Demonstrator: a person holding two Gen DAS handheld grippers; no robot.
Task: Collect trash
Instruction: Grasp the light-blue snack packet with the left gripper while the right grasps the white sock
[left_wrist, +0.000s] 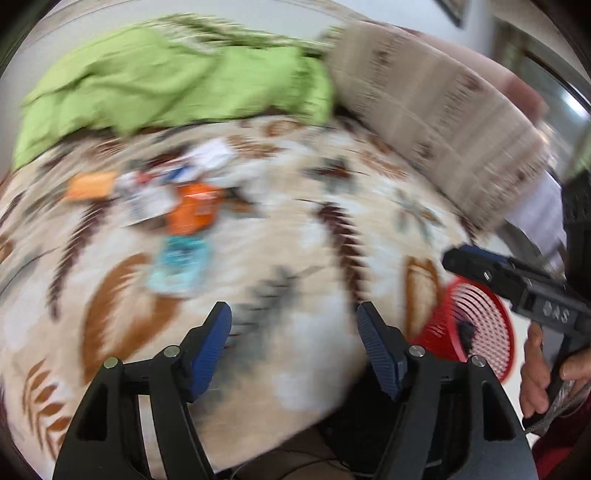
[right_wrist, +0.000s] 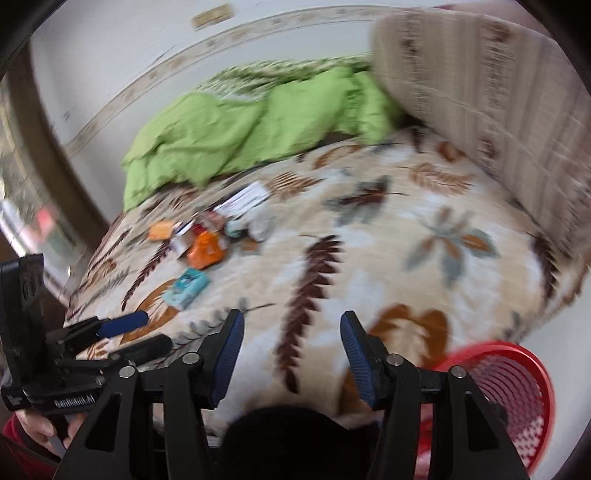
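Both the left gripper and the right gripper hang released and empty over the bed. Wrappers lie near the green pillows; the red basket stands beside the bed. The left gripper's body reads "GenRobot.AI".

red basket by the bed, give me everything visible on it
The red basket looks like plastic, round, with an open rim and slatted walls that let a pale floor show through. It stands upright beside the edge of the leaf-patterned bedspread, at lower right in both wrist views. Something dark sits inside in the left view; blur hides what. Neither claw touches it.
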